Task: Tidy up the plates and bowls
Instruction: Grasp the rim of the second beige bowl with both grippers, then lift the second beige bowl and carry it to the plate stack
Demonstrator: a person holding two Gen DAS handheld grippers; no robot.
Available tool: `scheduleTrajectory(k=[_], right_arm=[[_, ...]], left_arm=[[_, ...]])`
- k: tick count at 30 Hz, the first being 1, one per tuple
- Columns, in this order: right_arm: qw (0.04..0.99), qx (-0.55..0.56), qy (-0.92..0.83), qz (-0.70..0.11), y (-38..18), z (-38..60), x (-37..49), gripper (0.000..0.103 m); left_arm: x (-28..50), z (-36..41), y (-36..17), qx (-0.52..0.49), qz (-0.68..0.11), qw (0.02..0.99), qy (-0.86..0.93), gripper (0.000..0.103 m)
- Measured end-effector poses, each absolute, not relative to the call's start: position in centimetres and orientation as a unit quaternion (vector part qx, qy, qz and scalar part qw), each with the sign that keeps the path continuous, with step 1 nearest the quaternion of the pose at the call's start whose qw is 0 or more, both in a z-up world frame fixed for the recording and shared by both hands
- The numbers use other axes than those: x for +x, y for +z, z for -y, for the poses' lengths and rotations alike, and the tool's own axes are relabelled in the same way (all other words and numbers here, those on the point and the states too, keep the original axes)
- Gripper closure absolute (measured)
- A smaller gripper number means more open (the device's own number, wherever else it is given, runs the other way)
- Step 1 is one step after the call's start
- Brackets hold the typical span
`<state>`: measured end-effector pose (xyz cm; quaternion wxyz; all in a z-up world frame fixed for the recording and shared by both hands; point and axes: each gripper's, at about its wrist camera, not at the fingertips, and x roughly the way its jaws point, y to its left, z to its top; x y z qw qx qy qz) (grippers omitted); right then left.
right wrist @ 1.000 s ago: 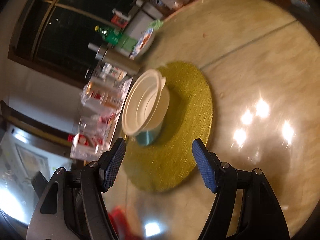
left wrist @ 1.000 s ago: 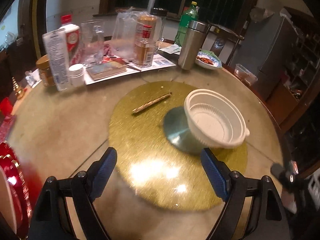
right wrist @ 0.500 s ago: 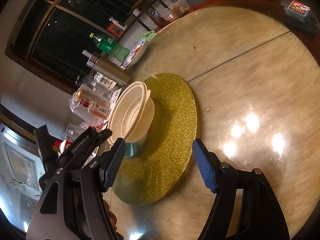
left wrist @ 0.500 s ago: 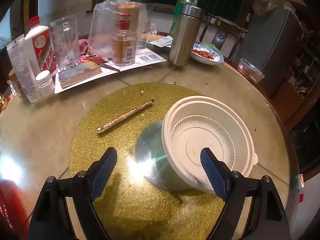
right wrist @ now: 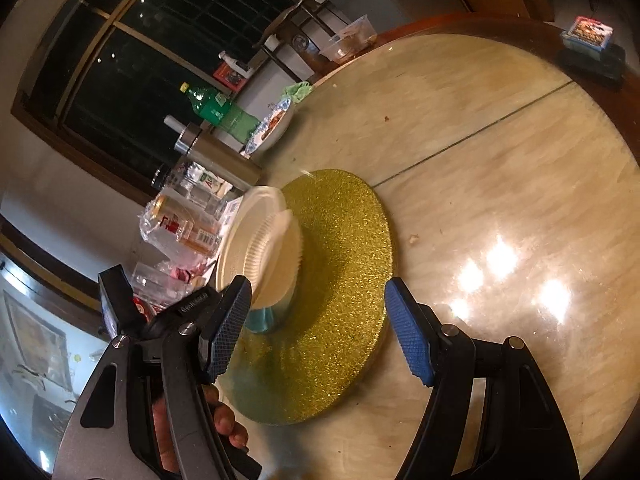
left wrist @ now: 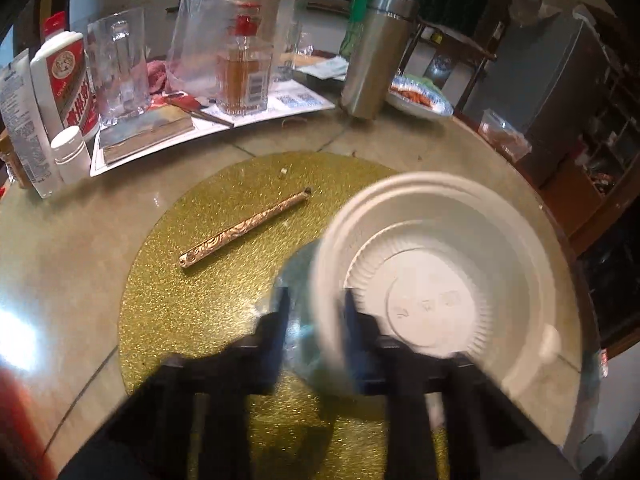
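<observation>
Left tongs (left wrist: pixel 316 316) have just closed on the near-left rim of the bowl (left wrist: pixel 440 280) on the gold mat (left wrist: pixel 192 308) — ready to lift; right tongs (right wrist: pixel 316 332) hover open.

Round table (right wrist: pixel 500 168) w/ gold mat (left wrist: pixel 192 292), steel flask (left wrist: pixel 374 56), bottles.

Bottles (left wrist: pixel 244 60) crowd far table (right wrist: pixel 500 184) edge, near side seemingly clear

Glossy stone-look table (right wrist: pixel 500 128), glittery gold mat (left wrist: pixel 192 280), ribbed white plastic bowl (left wrist: pixel 440 280), brushed-metal flask (left wrist: pixel 376 60).
</observation>
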<state>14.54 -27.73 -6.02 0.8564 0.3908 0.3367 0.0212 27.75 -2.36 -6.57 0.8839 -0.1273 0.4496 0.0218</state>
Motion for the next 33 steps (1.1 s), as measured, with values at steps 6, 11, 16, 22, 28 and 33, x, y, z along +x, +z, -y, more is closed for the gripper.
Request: scheduleTrajectory(k=[6,11,16,22,28,33], right_arm=[[0.834,0.387,0.042,-0.391,-5.2,26.0,20.0,0.033],[0.830,0.363,0.031,-0.422,-5.3,24.8,23.5,0.034],[0.825,0.337,0.017,-0.454,-5.9,23.6,25.1,0.070],[0.826,0.317,0.007,-0.465,-6.3,23.0,25.0,0.087],[0.825,0.354,0.011,-0.441,-6.3,24.1,23.3,0.088],[0.819,0.385,0.014,-0.425,-6.7,25.3,21.7,0.088]], left_arm=[[27.8,2.0,-6.4,-0.129,-0.448,0.885,0.015,0.089],[27.7,2.3,-6.4,-0.116,-0.443,0.889,0.018,0.089],[27.6,2.6,-6.2,-0.105,-0.437,0.893,0.021,0.090],[27.4,2.8,-6.0,-0.095,-0.431,0.897,0.024,0.091],[26.7,4.1,-5.2,-0.068,-0.417,0.906,0.015,0.091],[25.7,5.6,-4.3,-0.033,-0.396,0.918,0.011,0.091]])
